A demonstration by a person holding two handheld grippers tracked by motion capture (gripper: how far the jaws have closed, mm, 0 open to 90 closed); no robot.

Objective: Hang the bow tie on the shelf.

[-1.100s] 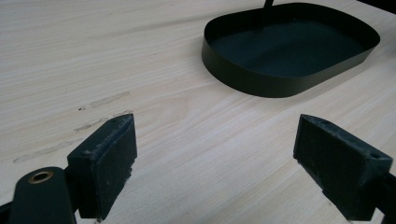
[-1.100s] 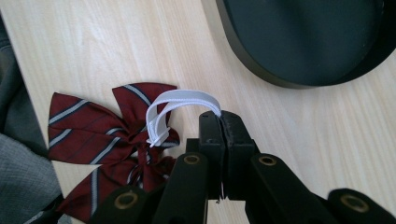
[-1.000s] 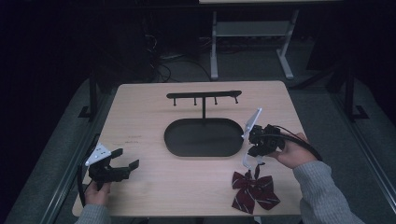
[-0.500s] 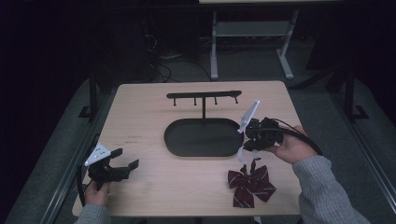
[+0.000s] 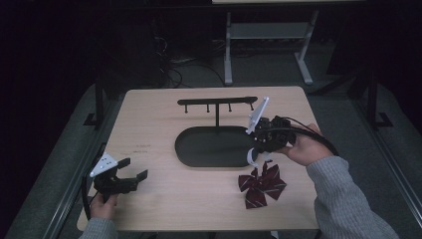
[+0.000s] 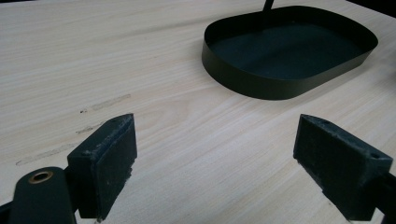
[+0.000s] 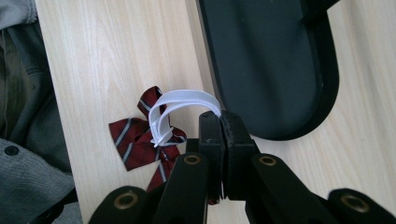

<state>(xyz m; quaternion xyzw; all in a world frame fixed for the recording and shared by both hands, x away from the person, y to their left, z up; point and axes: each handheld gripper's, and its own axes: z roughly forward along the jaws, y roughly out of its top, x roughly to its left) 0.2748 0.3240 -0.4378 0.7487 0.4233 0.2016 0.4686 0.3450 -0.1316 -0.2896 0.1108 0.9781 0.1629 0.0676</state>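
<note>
On the pale wooden table (image 5: 164, 124) in a dark room, our right gripper (image 7: 219, 122) clenches the white strap (image 7: 182, 100) of the maroon striped bow (image 5: 262, 184), now lifted nearer the black tray (image 5: 211, 147), likely heading for the hook stand (image 5: 217, 102). Our left gripper (image 5: 130, 175) hangs released. The right gripper view reveals the pinch.
</note>
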